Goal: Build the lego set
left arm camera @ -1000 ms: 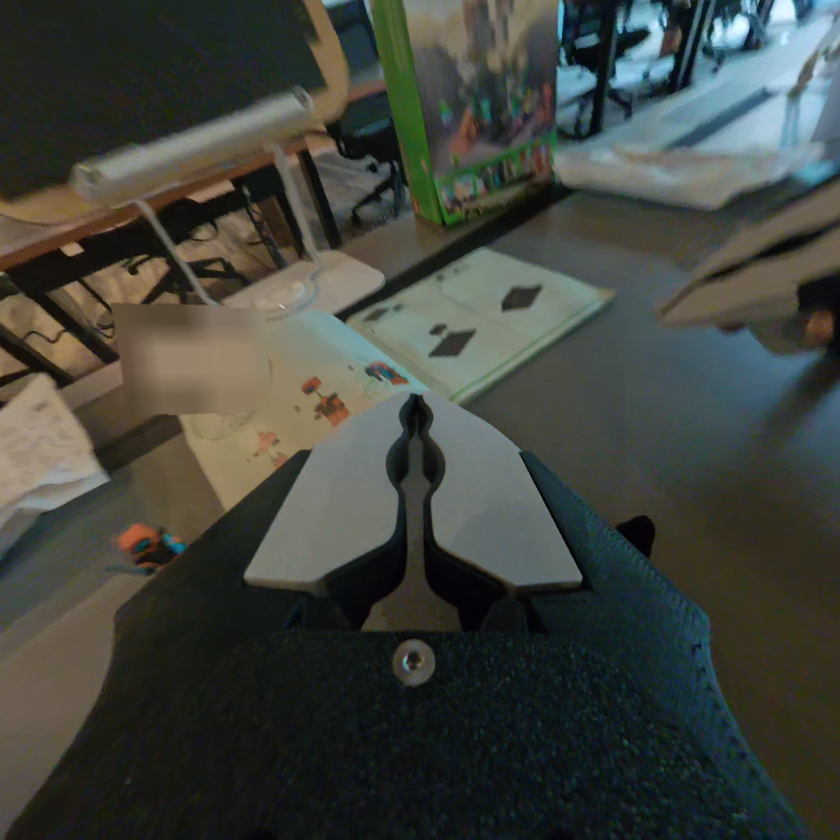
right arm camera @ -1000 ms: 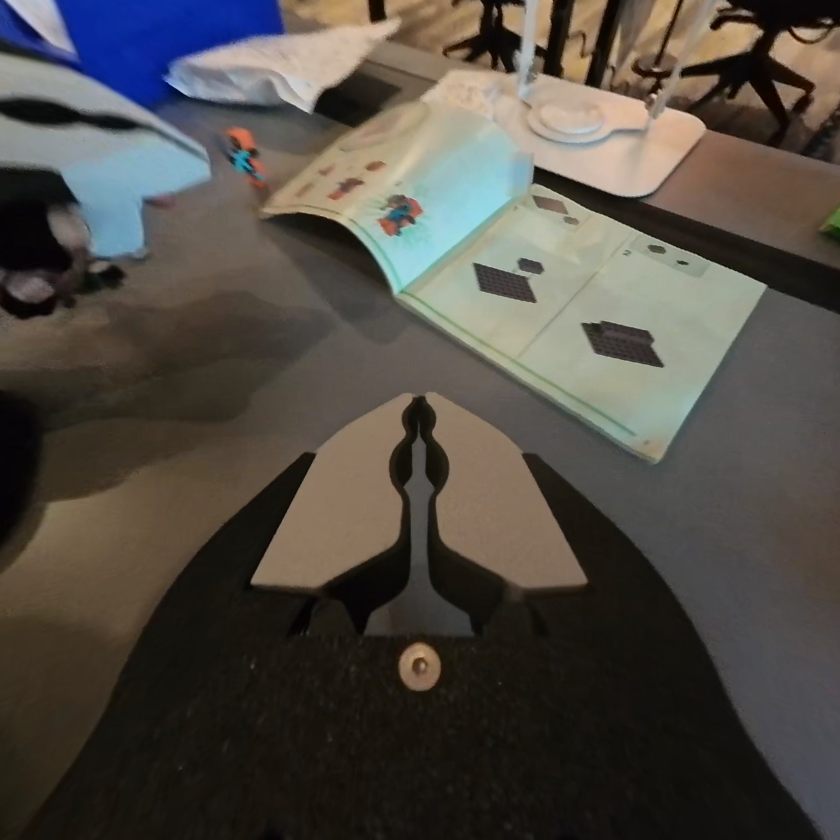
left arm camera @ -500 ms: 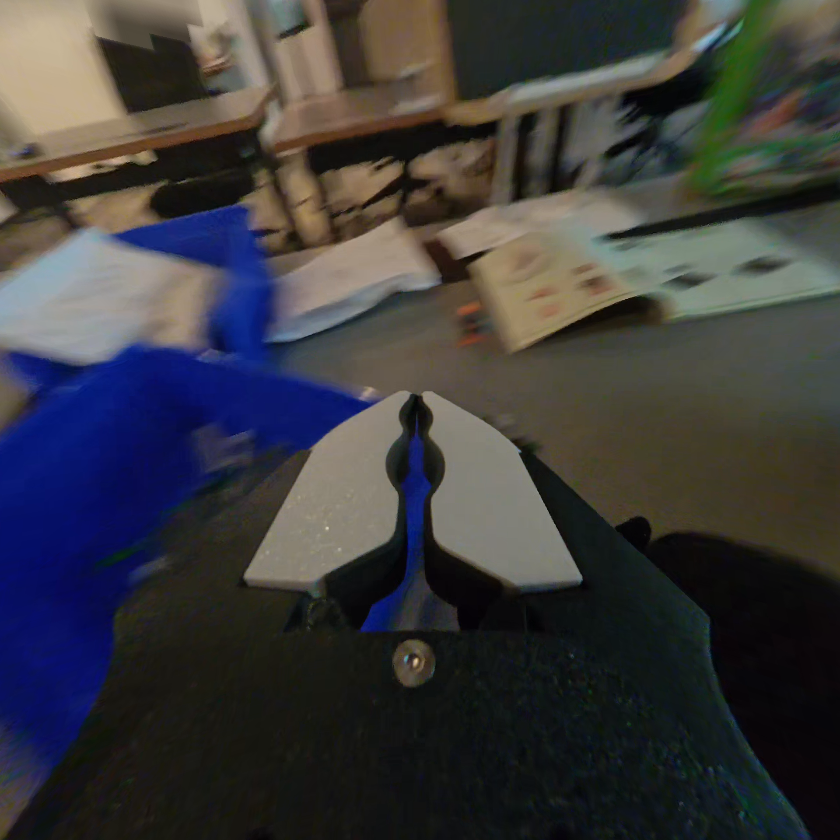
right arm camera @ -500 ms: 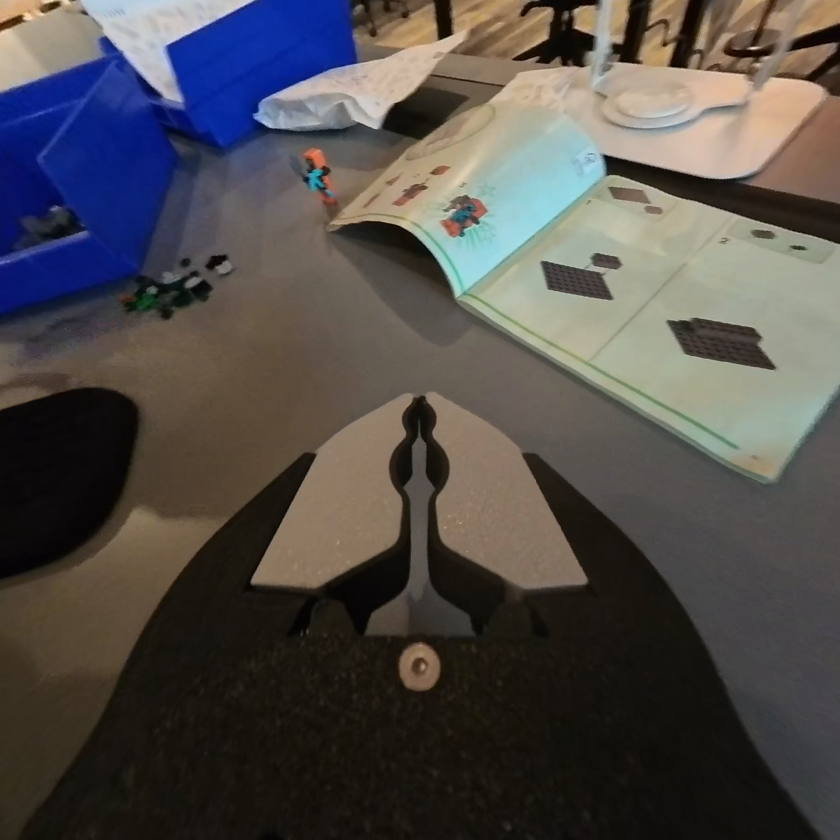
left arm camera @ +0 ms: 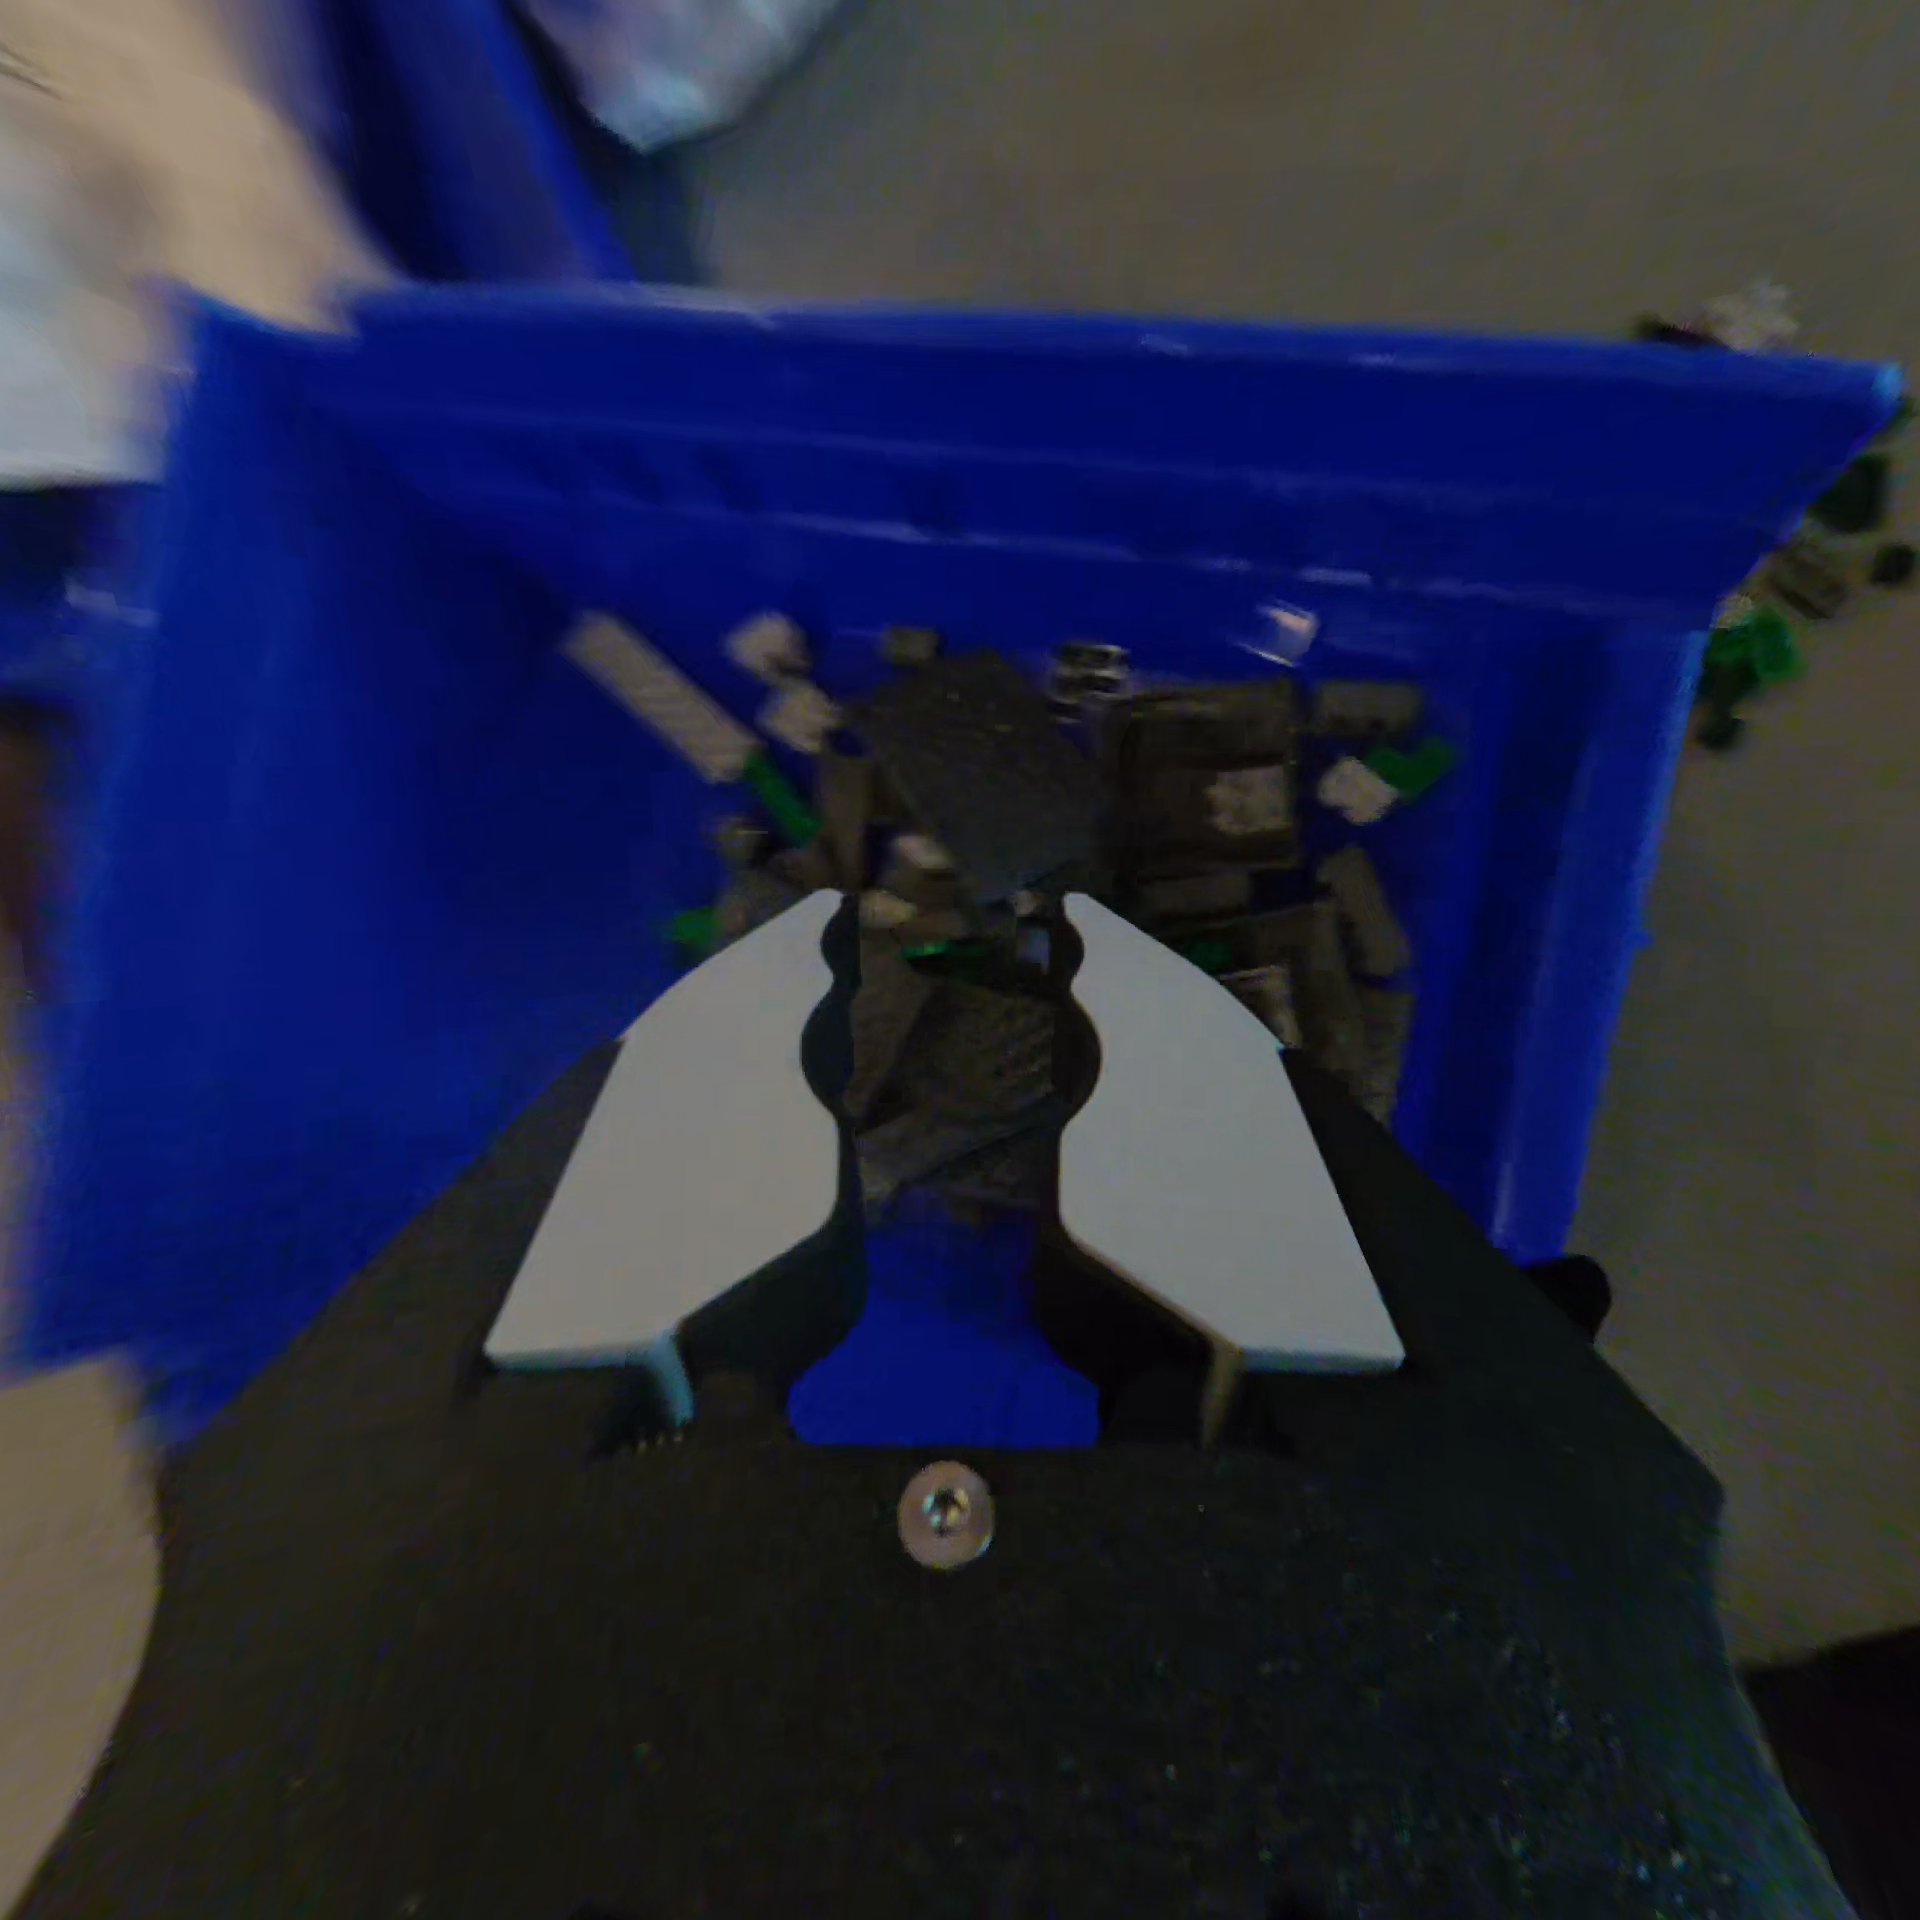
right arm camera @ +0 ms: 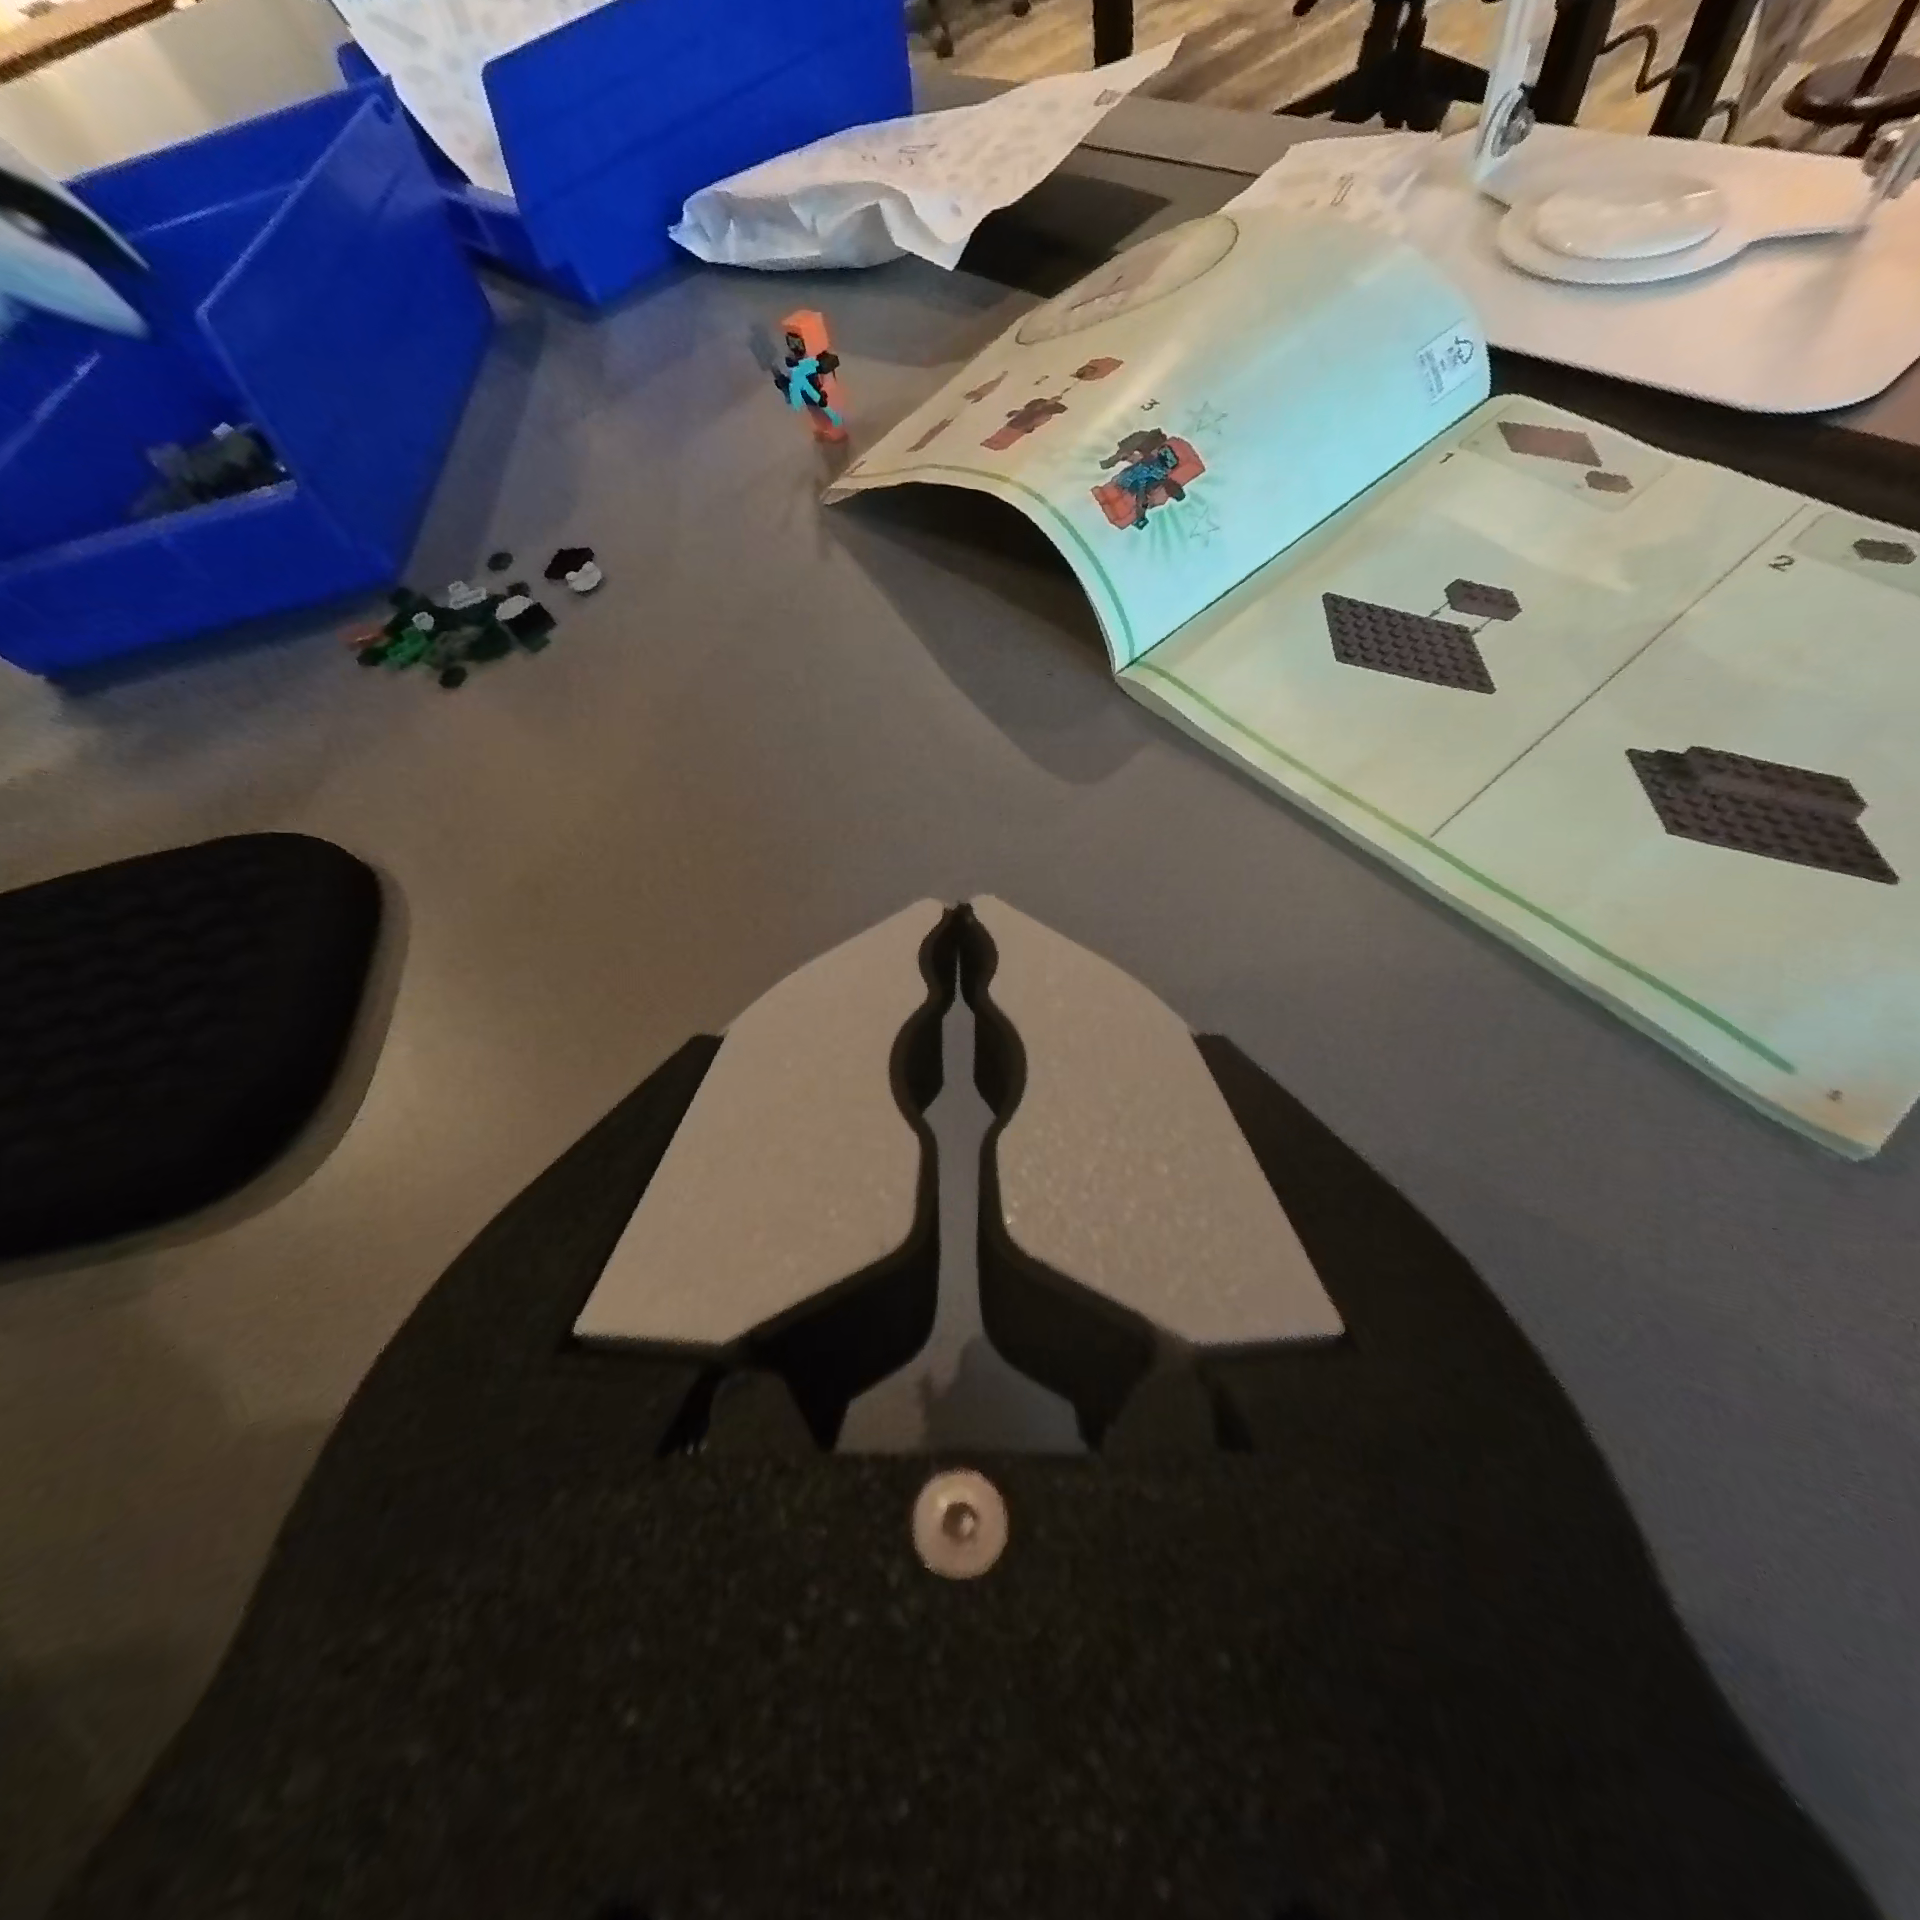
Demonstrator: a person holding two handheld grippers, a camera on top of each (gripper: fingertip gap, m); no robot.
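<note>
Left wrist view: left hand-held gripper (left arm camera: 954,914) parted over dark grey square lego plate (left arm camera: 971,764) in blue plastic bin (left arm camera: 416,831); lower squarely, pinch one edge. Right hand-held gripper (right arm camera: 960,914) closed, empty above counter (right arm camera: 727,810).

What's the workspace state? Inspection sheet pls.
Surface: grey table, mostly bare near the right gripper.
Job's things: open manual; blue bin of bricks; loose pieces beside it; minifigure standing.
Clutter: paper bag; second bin; white lamp base.
Grippers: left gripper open over the bricks; right gripper shut, empty.
Cables: nothing seen.
Surroundings: chair bases behind.
</note>
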